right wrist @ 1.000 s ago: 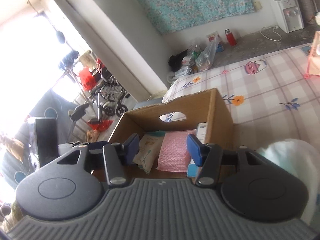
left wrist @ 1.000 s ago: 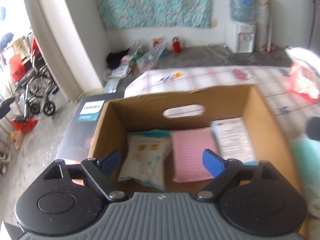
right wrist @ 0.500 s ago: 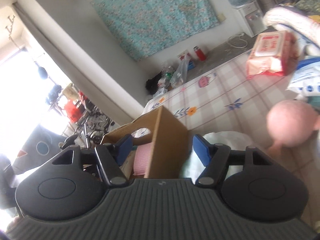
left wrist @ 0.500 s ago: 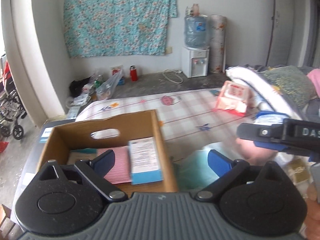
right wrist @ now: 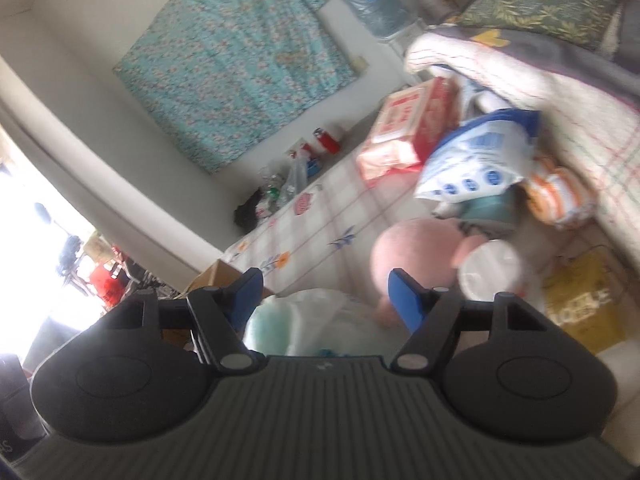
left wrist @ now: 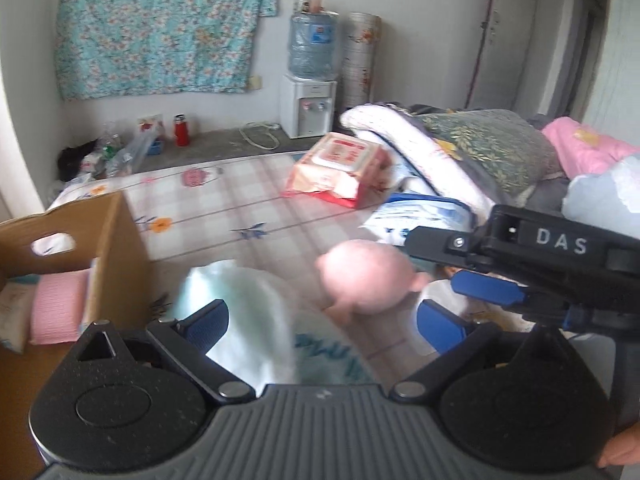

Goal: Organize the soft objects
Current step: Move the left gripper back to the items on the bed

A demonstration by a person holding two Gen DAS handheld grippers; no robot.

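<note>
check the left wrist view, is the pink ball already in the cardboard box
No, the pink ball lies on the checked sheet, well right of the cardboard box.

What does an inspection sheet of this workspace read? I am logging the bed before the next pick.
Surface: checked sheet, partly bare.
Job's things: box holding pink cloth; pink plush, mint pack, red pack, blue pack outside it.
Clutter: yellow packet, bedding.
Grippers: left gripper open; right gripper open; nothing held.
Cables: white cord on floor.
Surroundings: water dispenser, floral cloth.
</note>
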